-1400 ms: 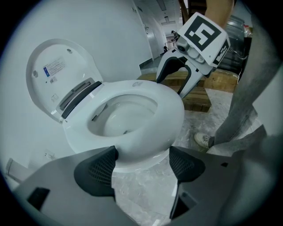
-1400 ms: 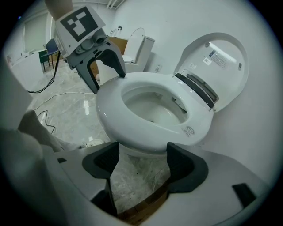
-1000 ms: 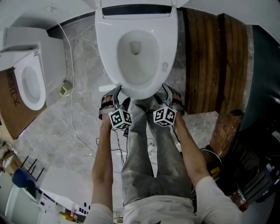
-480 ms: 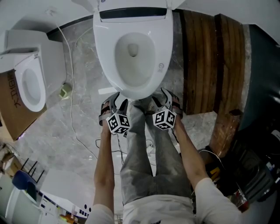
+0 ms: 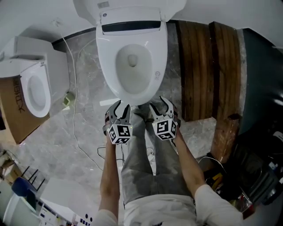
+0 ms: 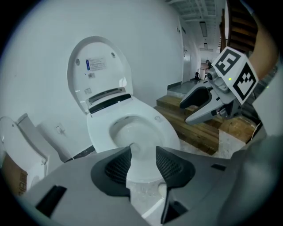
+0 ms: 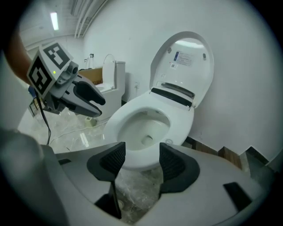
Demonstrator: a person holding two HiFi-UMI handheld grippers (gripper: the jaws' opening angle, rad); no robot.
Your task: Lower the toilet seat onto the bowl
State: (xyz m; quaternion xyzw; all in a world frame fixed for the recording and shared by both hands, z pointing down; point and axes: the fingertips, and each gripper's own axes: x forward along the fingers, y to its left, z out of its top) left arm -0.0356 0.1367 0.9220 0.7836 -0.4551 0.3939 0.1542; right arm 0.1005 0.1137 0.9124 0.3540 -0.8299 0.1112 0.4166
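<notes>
The white toilet seat (image 5: 107, 57) lies flat on the bowl, and the lid (image 5: 128, 9) stands upright behind it against the wall. Both grippers hang side by side just in front of the bowl's front edge, above the person's grey trouser legs. My left gripper (image 5: 120, 109) has its jaws closing, with a gap still between the pads and nothing in it (image 6: 143, 161). My right gripper (image 5: 160, 105) is closing too, its pads apart and empty (image 7: 142, 161). Neither gripper touches the seat (image 6: 157, 122) or the lid (image 7: 188, 57).
A second white toilet (image 5: 34, 88) stands at the left beside a cardboard box (image 5: 15, 117). Dark wooden steps (image 5: 203, 66) rise right of the bowl. A thin cable (image 5: 75, 128) trails over the grey marble floor. Clutter and tools lie at the lower right.
Both grippers' jaws have narrowed from wide open. The grippers have drawn a little back from the bowl's front edge, and more of the raised lid shows at the top.
</notes>
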